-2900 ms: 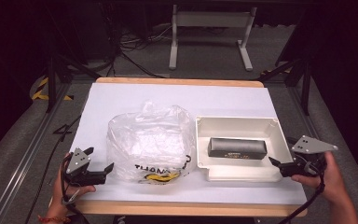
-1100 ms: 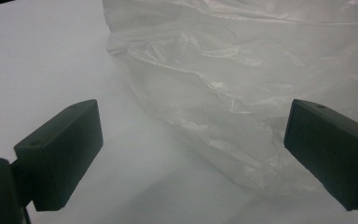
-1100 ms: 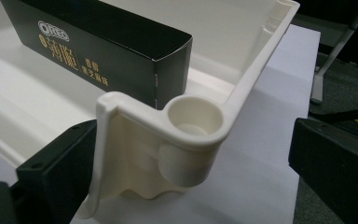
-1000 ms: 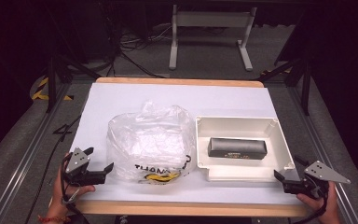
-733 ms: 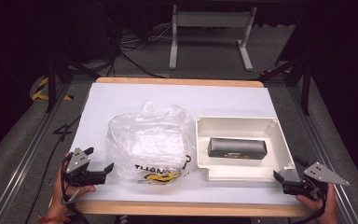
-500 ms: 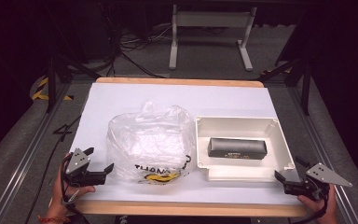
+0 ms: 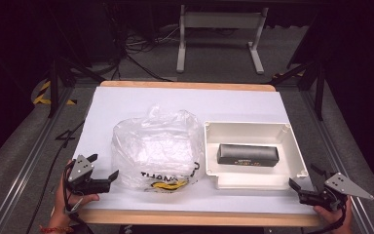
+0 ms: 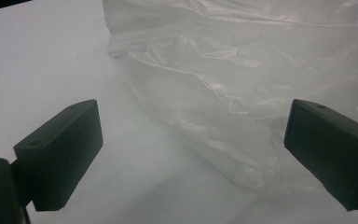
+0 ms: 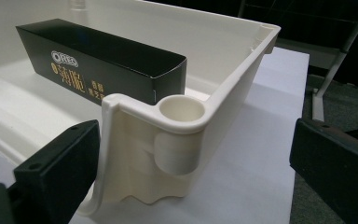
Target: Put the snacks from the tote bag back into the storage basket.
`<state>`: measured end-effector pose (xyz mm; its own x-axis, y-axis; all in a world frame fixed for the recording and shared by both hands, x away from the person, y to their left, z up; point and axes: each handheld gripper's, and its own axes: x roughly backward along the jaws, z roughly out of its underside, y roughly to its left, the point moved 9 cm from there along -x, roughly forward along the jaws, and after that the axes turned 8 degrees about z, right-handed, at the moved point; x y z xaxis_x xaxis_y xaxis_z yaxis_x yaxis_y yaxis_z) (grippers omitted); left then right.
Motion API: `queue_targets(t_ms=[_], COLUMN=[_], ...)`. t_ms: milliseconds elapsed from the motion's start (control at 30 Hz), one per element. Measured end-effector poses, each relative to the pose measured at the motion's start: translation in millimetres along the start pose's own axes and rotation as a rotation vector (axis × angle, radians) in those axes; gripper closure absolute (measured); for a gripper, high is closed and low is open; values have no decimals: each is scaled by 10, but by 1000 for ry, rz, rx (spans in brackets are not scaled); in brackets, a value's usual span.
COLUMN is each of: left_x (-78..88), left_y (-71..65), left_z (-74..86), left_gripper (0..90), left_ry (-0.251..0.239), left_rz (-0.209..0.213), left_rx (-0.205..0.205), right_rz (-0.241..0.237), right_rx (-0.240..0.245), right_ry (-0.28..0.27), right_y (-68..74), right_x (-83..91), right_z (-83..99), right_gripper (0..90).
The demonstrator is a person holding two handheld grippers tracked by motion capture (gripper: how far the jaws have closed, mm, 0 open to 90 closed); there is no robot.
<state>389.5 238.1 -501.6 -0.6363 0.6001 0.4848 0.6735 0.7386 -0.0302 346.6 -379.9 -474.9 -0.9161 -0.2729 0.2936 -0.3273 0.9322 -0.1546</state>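
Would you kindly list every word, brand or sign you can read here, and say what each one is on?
"OREO": white logo on the side of the black box in the white tray.
Gold characters under that logo: too unclear to read with certainty.
"THAN": partial black letters on the plastic bag, the rest lost in folds.
Small print on the box in the high view: too small to read.

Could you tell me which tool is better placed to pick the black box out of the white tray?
The right tool: it sits open at the white tray's near right corner, with the black box just beyond. The left tool faces the plastic bag.
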Motion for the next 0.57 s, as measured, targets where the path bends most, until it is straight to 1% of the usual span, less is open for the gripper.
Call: queue_targets(t_ms=[33,200,300,400,533,567], left_x=[0,-5,-7,-13,-18,-17], left_y=[0,3,6,11,17,17], left_z=[0,2,4,8,11,9], left_gripper=[52,52,51,50,50,50], left_ry=[1,4,8,15,17,13], left_rz=[-1,4,2,-1,-2,0], left_rx=[-1,4,4,6,18,19], right_rz=[-5,2,10,12,15,30], right_rx=[-1,-17,-5,-4,12,29], right_ry=[-3,-7,-12,-8,2,12], right_y=[2,-18,-14,-7,7,13], right_x=[2,11,13,12,0,-7], right_z=[-1,-1,-3,0,5,11], right_gripper=[33,27,27,27,26,25])
